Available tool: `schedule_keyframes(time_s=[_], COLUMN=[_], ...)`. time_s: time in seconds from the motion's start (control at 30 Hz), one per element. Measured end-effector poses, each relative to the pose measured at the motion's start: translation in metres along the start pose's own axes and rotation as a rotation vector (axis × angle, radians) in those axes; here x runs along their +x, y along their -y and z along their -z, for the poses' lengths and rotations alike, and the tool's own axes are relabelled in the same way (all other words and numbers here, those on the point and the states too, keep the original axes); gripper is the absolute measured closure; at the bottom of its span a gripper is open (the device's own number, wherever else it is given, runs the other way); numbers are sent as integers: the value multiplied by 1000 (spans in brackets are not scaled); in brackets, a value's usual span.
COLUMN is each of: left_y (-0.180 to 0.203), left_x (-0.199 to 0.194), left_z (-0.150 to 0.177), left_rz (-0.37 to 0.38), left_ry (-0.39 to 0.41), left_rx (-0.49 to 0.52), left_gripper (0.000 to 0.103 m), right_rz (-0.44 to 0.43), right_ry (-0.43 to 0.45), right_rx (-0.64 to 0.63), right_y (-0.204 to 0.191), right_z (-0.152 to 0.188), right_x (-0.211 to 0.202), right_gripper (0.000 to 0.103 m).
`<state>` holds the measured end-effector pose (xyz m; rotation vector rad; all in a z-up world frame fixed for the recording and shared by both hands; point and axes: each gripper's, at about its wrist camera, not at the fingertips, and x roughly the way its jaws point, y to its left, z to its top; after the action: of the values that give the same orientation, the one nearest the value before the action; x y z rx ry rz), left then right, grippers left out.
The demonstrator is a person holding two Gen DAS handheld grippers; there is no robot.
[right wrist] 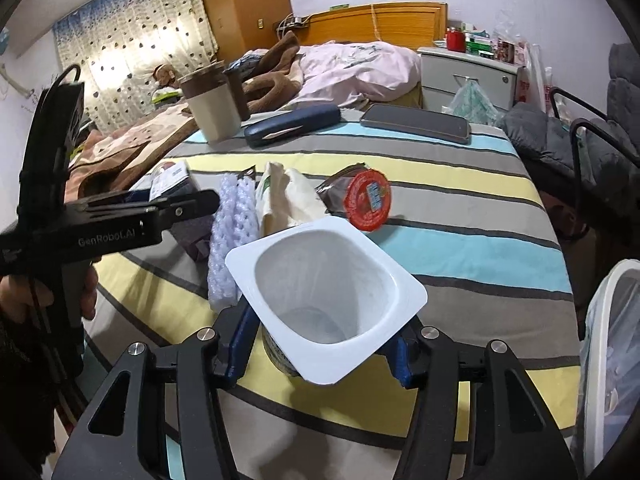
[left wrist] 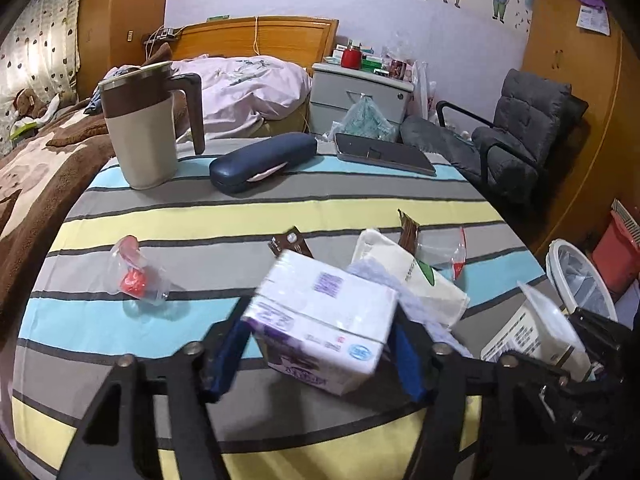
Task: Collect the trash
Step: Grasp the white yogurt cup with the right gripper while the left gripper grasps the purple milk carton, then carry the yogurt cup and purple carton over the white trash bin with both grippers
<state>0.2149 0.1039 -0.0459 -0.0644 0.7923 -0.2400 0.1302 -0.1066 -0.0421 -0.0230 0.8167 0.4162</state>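
Yoghurt cup: the white plastic yoghurt cup [right wrist: 328,300], square-rimmed and empty, is clamped between the blue pads of the right gripper [right wrist: 320,354], mouth tilted toward the camera, above the striped tablecloth [right wrist: 460,216].
Tissue pack: the white-and-purple soft tissue pack [left wrist: 324,320] sits between the blue pads of the left gripper [left wrist: 320,354], fingers closed against its sides, near the table's front edge.
Trash on table: a red foil lid [right wrist: 368,202] lies on a dark brown wrapper [right wrist: 334,192]; beside them a cream paper bag [right wrist: 286,196] and a pale lilac foam net [right wrist: 234,236]; a crumpled clear wrapper with red print [left wrist: 134,276] lies apart to the left.
Bin: a white-rimmed waste bin with a clear liner [right wrist: 612,344] stands just beside the table's right edge.
Far side: a beige-and-brown lidded mug [left wrist: 142,120], a navy glasses case [left wrist: 262,160] and a dark flat tablet [left wrist: 384,154].
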Motion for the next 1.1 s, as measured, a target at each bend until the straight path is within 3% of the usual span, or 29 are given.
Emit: schedule_keyframes(time_s=[0.5,0.77,1.1], left_y=[25,61,125], left_x=[-38,-60,-59], left_z=[0,-5,-14], left_rz=[-5,47,146], left_ry=[62,105,114], left_rx=[27,70,151], left_gripper=[39,39,39], right_rz=[35,81,181], right_ry=[79,140,203], right_rx=[35,61,136], right_y=[10,26,64], right_z=[-1,0,6], right_x=[-23,-48,-82], right_gripper=[47,47,47])
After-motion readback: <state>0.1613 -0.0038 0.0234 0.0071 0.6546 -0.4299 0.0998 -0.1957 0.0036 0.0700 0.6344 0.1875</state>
